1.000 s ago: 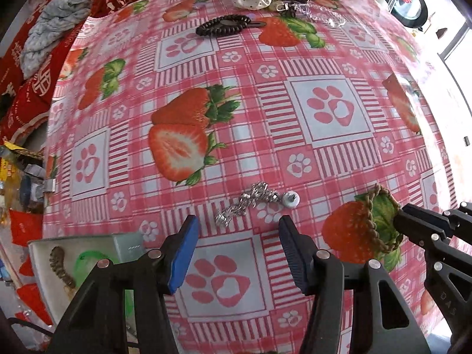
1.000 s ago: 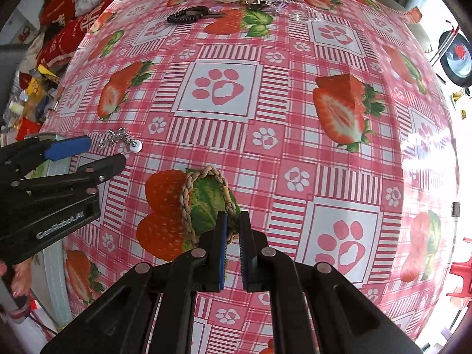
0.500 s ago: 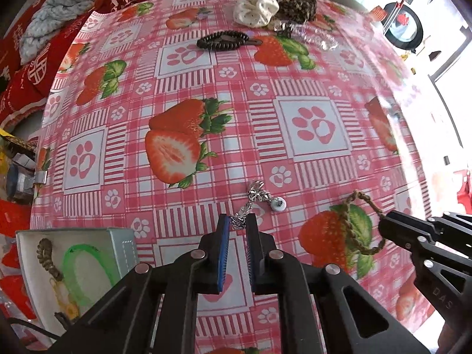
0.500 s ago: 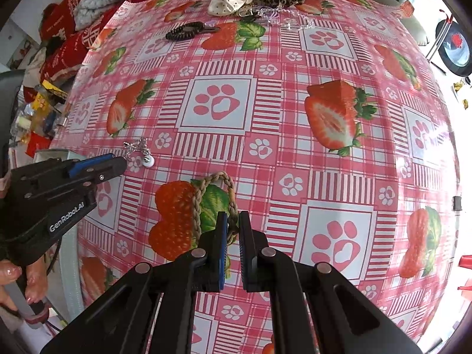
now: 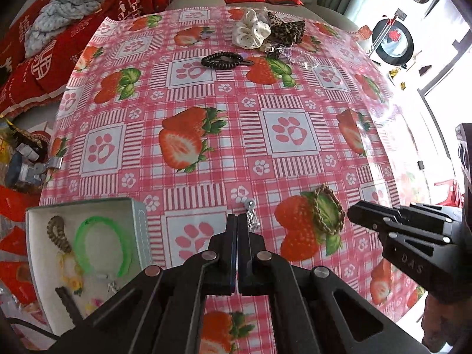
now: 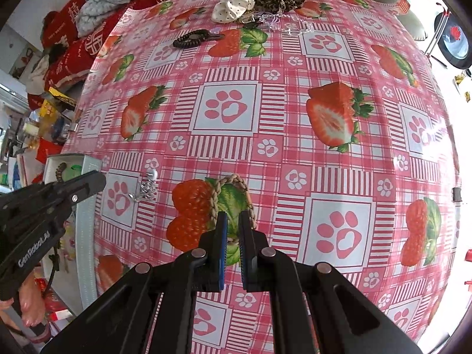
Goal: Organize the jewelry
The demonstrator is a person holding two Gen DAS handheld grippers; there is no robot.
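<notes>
A small silver chain (image 5: 251, 221) with a round charm lies on the strawberry tablecloth (image 5: 224, 147); it also shows in the right wrist view (image 6: 146, 188). My left gripper (image 5: 237, 221) is shut with nothing between its pads, its tips just left of the chain. A braided tan bracelet (image 5: 327, 214) lies to the right, also in the right wrist view (image 6: 233, 203). My right gripper (image 6: 232, 221) has its jaws nearly shut around the bracelet's near rim. An open white box (image 5: 38, 265) at lower left holds a green bangle (image 5: 101, 246) and a brown coil band.
At the far edge lie a black spiral hair tie (image 5: 222, 60), a white scrunchie (image 5: 250, 33), a leopard scrunchie (image 5: 286, 29) and a clear chain (image 5: 301, 57). Red cushions and clutter sit beyond the table's left edge.
My left gripper went from wide open to shut and rose and drew back; the silver chain stayed on the cloth. The right gripper stayed at the braided bracelet, its jaws slightly wider.
</notes>
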